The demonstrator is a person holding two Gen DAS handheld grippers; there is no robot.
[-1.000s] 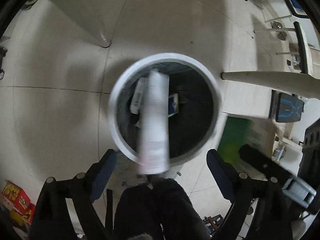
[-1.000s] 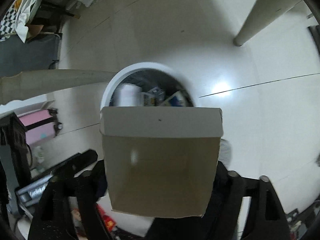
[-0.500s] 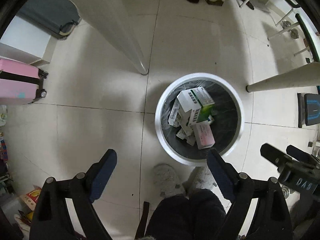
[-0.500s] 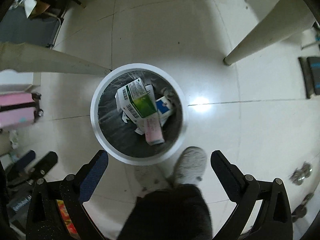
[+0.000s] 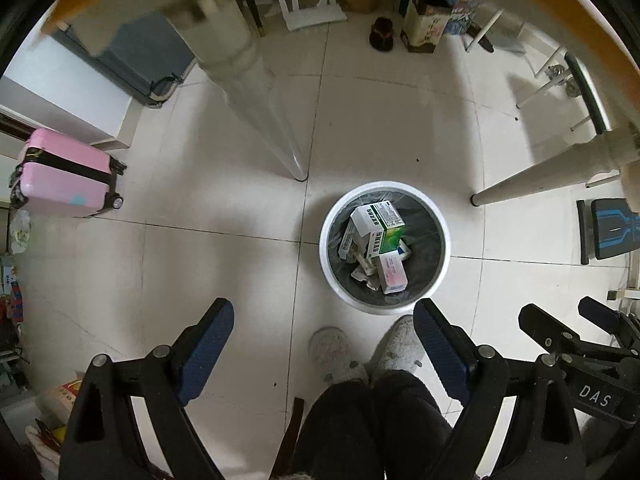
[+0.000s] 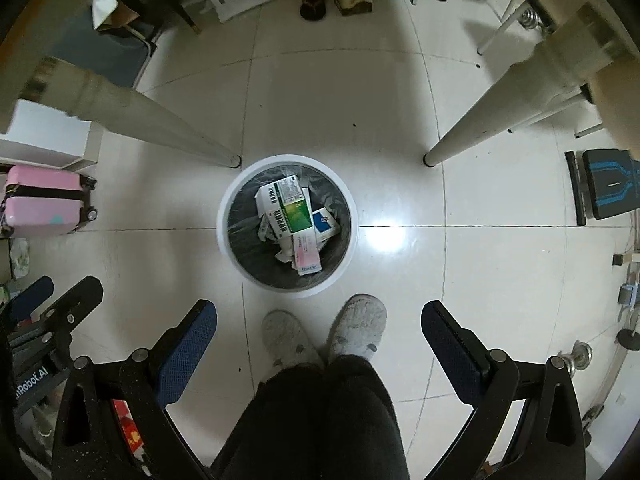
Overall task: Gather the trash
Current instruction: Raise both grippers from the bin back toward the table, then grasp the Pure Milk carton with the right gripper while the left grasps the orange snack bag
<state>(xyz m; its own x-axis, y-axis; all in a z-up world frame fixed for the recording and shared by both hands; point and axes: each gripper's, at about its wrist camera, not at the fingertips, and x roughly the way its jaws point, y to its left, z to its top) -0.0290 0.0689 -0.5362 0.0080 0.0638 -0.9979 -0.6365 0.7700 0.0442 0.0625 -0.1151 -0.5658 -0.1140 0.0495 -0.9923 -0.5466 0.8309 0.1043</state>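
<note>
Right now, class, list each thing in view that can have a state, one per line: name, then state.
Left gripper: open, empty.
Right gripper: open, empty.
Trash bin: upright, lined with a bag, partly filled.
Green and white box: in the bin, on top.
Pink box: in the bin, lying flat.
Pink suitcase: closed.

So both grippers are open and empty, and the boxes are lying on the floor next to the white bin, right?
Not quite. The boxes lie inside the white bin, as the right wrist view shows. The rest holds: the left gripper and right gripper are open and empty.
</note>
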